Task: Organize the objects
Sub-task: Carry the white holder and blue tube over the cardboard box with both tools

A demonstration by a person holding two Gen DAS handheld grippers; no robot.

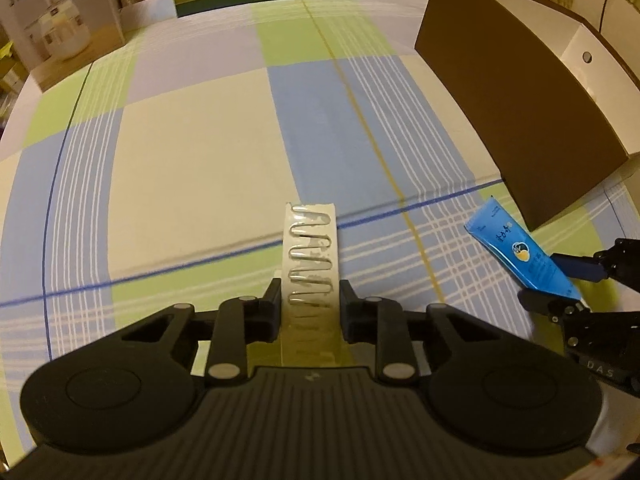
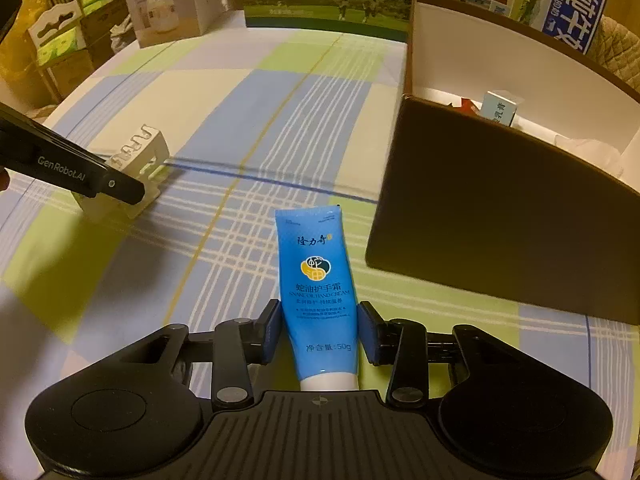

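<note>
while a few small items already sit in the open box (image 2: 500,208) at two o'clock, the left gripper (image 1: 308,304) clamps a clip card (image 1: 310,248) and the right gripper (image 2: 320,332), narrow, straddles a blue hand cream tube (image 2: 318,280); both remain on the checked cloth (image 2: 120,272), unboxed.

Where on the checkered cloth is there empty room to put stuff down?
The wide middle of the tablecloth is bare, from the cartons at the back to the paper clip box. It is crowded on the right, where the blue tube lies beside the brown box.
</note>
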